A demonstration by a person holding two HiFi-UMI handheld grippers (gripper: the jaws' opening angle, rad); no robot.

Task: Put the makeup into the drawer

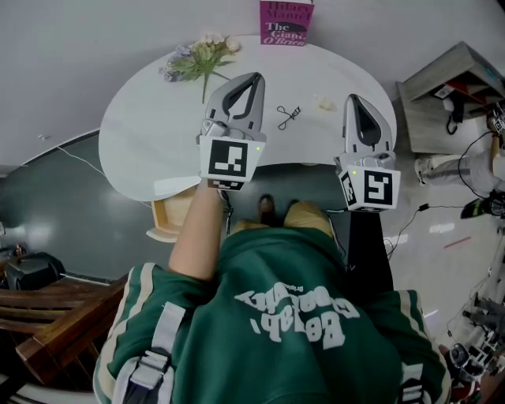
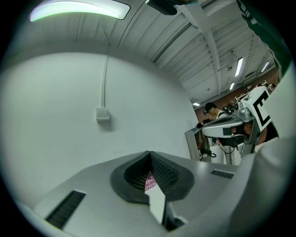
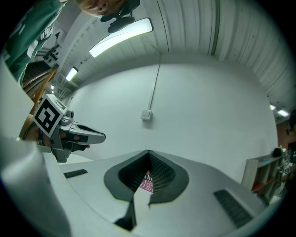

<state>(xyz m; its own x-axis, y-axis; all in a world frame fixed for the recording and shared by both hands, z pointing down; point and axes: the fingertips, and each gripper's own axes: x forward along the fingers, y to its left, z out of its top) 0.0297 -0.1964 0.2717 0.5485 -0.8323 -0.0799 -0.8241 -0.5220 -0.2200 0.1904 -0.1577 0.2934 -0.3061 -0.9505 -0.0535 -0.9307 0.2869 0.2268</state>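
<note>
A small black wire-like makeup tool (image 1: 289, 117) lies on the white rounded table (image 1: 142, 134), with a small pale item (image 1: 324, 101) to its right. Both grippers are held level above the table's near edge. My left gripper (image 1: 254, 76) is just left of the black tool, its jaws shut with nothing in them (image 2: 149, 152). My right gripper (image 1: 353, 99) is beside the pale item, its jaws also meeting at the tips with nothing between them (image 3: 148, 152). A light wooden drawer (image 1: 170, 215) shows below the table's front left edge.
A bunch of artificial flowers (image 1: 199, 59) lies at the table's back left. A magenta book (image 1: 286, 24) stands against the wall. A grey shelf unit (image 1: 446, 99) with cables is at the right, and a wooden chair (image 1: 47, 316) at the lower left.
</note>
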